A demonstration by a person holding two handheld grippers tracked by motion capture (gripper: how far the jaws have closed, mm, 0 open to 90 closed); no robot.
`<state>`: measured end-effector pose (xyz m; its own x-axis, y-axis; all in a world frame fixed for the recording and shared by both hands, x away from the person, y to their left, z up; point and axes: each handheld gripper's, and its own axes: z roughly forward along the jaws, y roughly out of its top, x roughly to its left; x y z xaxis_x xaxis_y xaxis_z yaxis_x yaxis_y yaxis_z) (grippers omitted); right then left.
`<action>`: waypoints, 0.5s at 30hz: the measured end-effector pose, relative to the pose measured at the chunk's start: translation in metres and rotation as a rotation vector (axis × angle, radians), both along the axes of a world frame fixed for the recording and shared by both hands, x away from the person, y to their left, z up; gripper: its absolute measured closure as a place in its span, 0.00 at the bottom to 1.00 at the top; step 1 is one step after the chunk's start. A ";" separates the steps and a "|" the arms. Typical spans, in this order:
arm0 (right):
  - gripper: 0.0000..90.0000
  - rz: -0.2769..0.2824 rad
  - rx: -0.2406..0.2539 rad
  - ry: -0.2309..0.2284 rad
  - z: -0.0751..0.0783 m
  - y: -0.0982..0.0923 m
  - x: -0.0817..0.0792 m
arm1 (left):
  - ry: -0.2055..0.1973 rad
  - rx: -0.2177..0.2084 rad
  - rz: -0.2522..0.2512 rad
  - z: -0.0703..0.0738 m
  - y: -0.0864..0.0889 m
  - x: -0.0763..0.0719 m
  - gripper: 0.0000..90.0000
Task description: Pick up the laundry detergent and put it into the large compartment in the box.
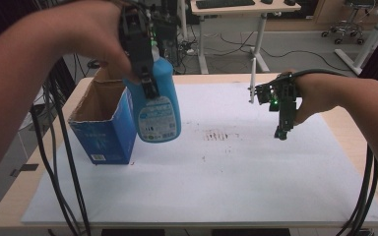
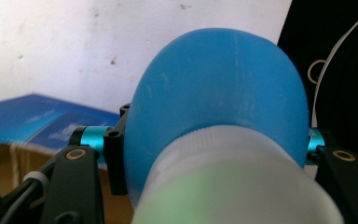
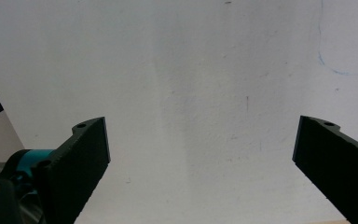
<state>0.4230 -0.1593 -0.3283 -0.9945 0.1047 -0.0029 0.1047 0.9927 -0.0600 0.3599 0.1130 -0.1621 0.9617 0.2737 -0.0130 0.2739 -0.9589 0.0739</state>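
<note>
A blue plastic bottle (image 1: pixel 158 108) with a white label hangs in the air just right of an open blue cardboard box (image 1: pixel 103 120). My left gripper (image 1: pixel 145 73) is shut on the bottle's upper part, pointing down. In the left gripper view the bottle (image 2: pixel 219 93) bulges between the jaws, its whitish neck nearest the camera, with the box (image 2: pixel 37 121) below left. My right gripper (image 1: pixel 281 129) hovers over the right side of the white board (image 1: pixel 216 182), pointing down. In the right gripper view it (image 3: pixel 200 154) stands wide open with nothing between its jaws.
The box stands upright at the board's left edge, its top flaps open. Small dark marks (image 1: pixel 216 135) stain the board's middle. Cables (image 1: pixel 64 187) hang off the table's left and right sides. Desks and a chair stand on the floor behind.
</note>
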 end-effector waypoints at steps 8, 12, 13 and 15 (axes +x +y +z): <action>0.03 0.010 -0.010 0.006 -0.001 0.002 0.000 | -0.010 -0.033 0.208 0.044 0.029 0.006 0.42; 0.03 0.016 -0.006 0.005 -0.002 0.003 0.000 | -0.013 -0.051 0.267 0.054 0.044 0.009 0.42; 0.03 0.016 -0.006 0.005 -0.002 0.003 0.000 | -0.017 -0.055 0.297 0.057 0.049 0.010 0.42; 0.03 0.016 -0.002 0.005 -0.002 0.003 0.000 | -0.030 -0.054 0.361 0.062 0.063 0.012 0.42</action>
<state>0.4227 -0.1561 -0.3304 -0.9961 0.0885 0.0021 0.0882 0.9941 -0.0629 0.3720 0.1756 -0.1004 0.8036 0.5951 -0.0097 0.5907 -0.7955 0.1348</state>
